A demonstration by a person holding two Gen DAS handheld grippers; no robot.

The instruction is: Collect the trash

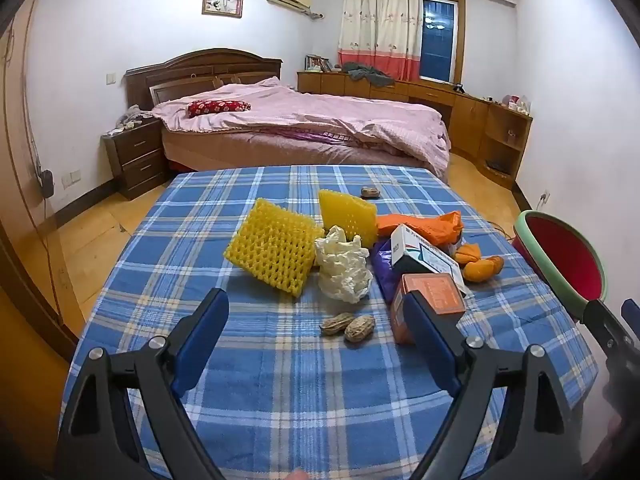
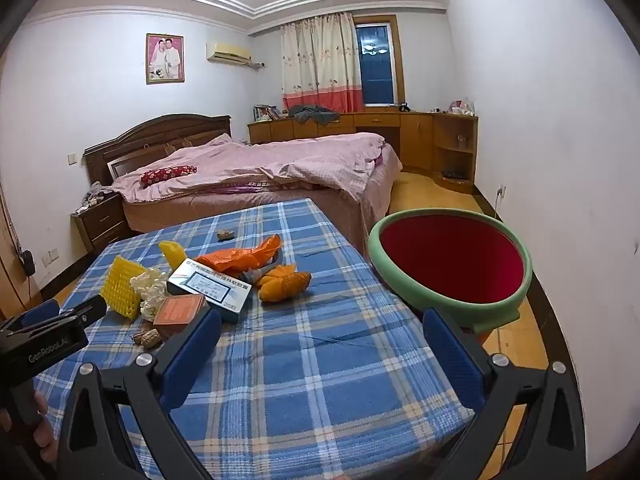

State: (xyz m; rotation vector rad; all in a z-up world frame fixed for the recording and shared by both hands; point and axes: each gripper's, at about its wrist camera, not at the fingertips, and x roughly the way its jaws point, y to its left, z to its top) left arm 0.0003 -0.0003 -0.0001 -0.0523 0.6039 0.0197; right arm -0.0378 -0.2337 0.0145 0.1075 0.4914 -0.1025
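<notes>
Trash pile: foam nets, crumpled paper, boxes, orange bag and peel lie clustered mid-tabletop.
Peanut shells: nearest piece, on the near side of the crumpled paper, dead ahead of the left gripper; the pair's long axis runs across the fingers' line.
Orange box: just right of the shells, partly behind the left gripper's right finger.
Basin: off the tabletop's right edge, well apart from the pile, ahead of the right gripper.
Nearer hand: left, judged.
Left fingers: spread wide, holding nothing.
Right fingers: spread wide, empty, touching nothing.
</notes>
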